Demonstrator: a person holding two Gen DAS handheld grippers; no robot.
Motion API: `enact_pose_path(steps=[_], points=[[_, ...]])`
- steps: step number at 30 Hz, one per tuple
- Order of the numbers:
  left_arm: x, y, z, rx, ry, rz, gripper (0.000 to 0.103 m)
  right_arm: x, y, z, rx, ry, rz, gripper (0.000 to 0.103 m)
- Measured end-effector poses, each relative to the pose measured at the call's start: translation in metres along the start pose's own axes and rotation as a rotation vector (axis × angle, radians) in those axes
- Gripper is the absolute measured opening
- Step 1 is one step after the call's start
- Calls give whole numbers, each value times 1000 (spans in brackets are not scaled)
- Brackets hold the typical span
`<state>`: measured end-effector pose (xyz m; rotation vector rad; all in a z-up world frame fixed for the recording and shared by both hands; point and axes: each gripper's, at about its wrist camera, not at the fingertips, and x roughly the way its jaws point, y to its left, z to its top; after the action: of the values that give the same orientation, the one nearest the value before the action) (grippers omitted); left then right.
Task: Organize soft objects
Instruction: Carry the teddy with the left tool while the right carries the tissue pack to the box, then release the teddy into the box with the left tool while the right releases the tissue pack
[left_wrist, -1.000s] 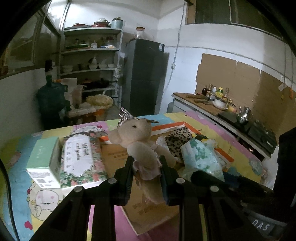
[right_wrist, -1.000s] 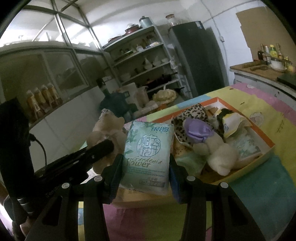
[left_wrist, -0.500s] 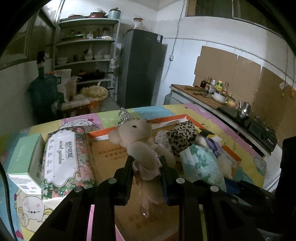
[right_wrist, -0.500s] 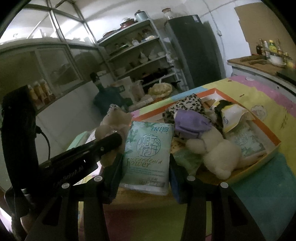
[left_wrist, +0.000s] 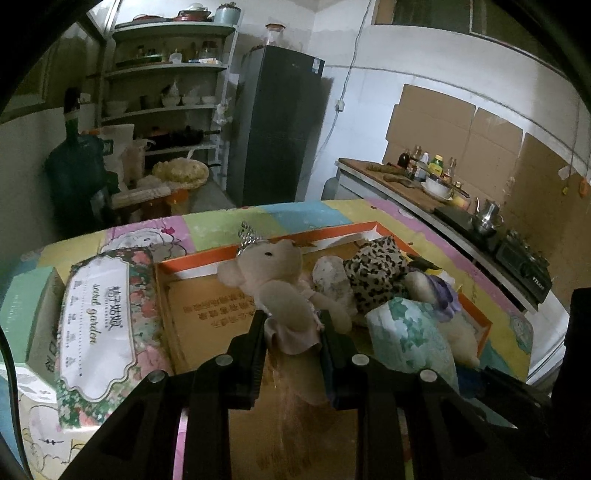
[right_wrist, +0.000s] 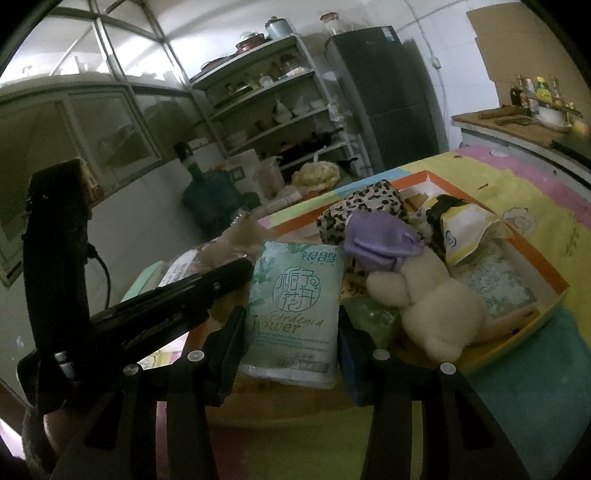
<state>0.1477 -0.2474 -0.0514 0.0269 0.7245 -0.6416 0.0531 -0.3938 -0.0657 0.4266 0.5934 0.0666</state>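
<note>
My left gripper (left_wrist: 291, 332) is shut on a beige teddy bear (left_wrist: 275, 284) with a silver crown and pink skirt, held above the orange-rimmed cardboard box (left_wrist: 207, 295). My right gripper (right_wrist: 291, 332) is shut on a green tissue pack (right_wrist: 295, 302) printed "Gardenia Flower", held over the box's near edge; the pack also shows in the left wrist view (left_wrist: 410, 336). Inside the box (right_wrist: 554, 280) lie a leopard-print pouch (right_wrist: 365, 206), a white plush with purple cloth (right_wrist: 424, 288), and a yellow-white packet (right_wrist: 465, 229).
A floral tissue pack (left_wrist: 99, 321) and a green box (left_wrist: 26, 314) lie left of the orange box on the colourful tablecloth (left_wrist: 229, 221). A counter with a stove (left_wrist: 524, 258) runs along the right. A fridge (left_wrist: 277, 122) and shelves (left_wrist: 166, 92) stand behind the table.
Both grippers have moved forward over the box with their loads still held. The box contents look nearer and lower in view.
</note>
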Motion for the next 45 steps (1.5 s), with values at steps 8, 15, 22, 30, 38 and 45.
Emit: enact_pose_path(steps=[8, 15, 22, 30, 38, 45], points=[[11, 4, -1, -24, 26, -11, 28, 6, -1, -1, 2, 9, 6, 47], [15, 9, -2, -44, 31, -16, 31, 7, -1, -1, 3, 11, 7, 47], [15, 9, -2, -49, 29, -18, 38, 9, -3, -1, 7, 14, 9, 47], [4, 9, -1, -55, -1, -21, 65, 9, -2, -1, 7, 15, 9, 47], [-16, 15, 5, -87, -54, -13, 66, 11, -1, -2, -2, 19, 5, 49], [-24, 12, 7, -76, -73, -13, 66, 14, 1, -3, -6, 23, 11, 52]])
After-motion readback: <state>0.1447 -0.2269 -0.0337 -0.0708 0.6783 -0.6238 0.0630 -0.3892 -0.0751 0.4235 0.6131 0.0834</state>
